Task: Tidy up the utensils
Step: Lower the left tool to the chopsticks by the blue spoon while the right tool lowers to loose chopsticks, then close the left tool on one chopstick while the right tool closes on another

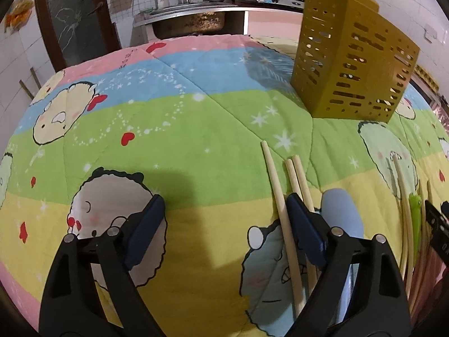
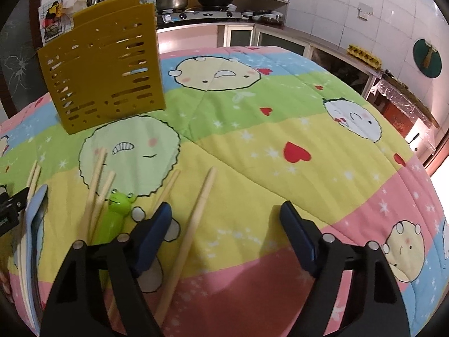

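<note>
Right wrist view alone shows a frog-headed green utensil (image 2: 115, 216); left view shows only its edge. Chopsticks (image 1: 283, 216) lie lengthwise on the quilt (image 1: 196, 129), tips toward the upright yellow utensil holder (image 1: 354, 64). Left claw (image 1: 224, 210) and right claw (image 2: 226, 214) gape, clamping nothing.

i see both grippers alike: left gripper (image 1: 223, 219) and right gripper (image 2: 226, 221) have matte black angular arms, dark blue pads (image 2: 153, 237), round silver pivot pins (image 1: 337, 231).

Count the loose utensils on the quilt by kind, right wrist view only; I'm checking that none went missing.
Pale wooden chopsticks: 6
Green frog-topped plastic utensil: 1
Light blue spoon-like utensil: 1
Total: 8
</note>
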### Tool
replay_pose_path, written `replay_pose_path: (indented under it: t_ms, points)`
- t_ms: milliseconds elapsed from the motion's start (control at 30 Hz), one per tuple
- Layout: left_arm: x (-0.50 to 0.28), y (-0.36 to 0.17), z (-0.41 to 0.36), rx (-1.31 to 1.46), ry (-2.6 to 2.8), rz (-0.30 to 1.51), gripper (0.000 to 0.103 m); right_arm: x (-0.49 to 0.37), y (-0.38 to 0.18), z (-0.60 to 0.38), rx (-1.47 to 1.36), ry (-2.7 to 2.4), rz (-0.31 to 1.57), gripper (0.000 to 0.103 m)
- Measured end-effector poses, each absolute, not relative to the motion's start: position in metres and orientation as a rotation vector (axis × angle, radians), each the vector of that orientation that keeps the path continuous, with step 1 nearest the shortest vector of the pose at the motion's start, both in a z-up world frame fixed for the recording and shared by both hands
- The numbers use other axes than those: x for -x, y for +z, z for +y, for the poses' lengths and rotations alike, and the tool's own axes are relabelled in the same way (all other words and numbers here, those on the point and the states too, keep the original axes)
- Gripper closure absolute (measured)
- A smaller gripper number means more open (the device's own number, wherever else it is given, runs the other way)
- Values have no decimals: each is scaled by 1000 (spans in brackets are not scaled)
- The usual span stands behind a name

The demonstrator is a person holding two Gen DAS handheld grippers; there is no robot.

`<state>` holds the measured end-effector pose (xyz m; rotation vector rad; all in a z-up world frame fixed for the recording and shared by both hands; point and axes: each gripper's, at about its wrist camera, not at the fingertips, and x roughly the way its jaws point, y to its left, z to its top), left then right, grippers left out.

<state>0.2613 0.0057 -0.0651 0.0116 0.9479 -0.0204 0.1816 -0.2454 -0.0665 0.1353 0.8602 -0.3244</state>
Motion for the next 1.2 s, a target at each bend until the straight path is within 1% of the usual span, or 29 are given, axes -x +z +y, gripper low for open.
replay_pose_path:
  t_ms: [100,200,267,300,367,400,467,533,667,767,967,1133,1200]
  points:
    - [-263,-65,2,-16,-11,952,21,-184,-66,-244,-135,-309,863,26]
    - [-262,-62,-6,-43,-19,950,32,-186,-65,-244,-146,-297,866,30]
    - [-262,-60,-13,-62,-32,953,44,-188,-64,-243,-145,-288,873,36]
    - [-262,-60,-15,-67,-34,954,46,-189,-64,-242,-142,-285,875,42]
    - [-262,-59,-18,-69,-43,959,56,-189,-63,-241,-148,-276,878,50]
    - [-261,-58,-19,-65,-51,963,59,-189,-63,-240,-153,-269,882,55]
    - [-260,-58,-22,-73,-61,965,66,-190,-62,-238,-161,-258,888,61]
    - [-261,-58,-25,-82,-64,964,68,-193,-62,-236,-170,-256,894,68]
    - [-266,-58,-23,-57,-67,967,71,-201,-63,-233,-169,-263,903,72]
    - [-271,-58,-23,-55,-78,987,75,-204,-62,-231,-165,-257,910,79]
    - [-270,-57,-17,-32,-96,1000,79,-199,-62,-234,-184,-244,916,82]
    - [-272,-58,-18,-33,-82,1014,80,-209,-62,-231,-168,-233,915,93]
    - [-273,-57,-17,-16,-82,1019,81,-213,-62,-231,-175,-224,912,93]
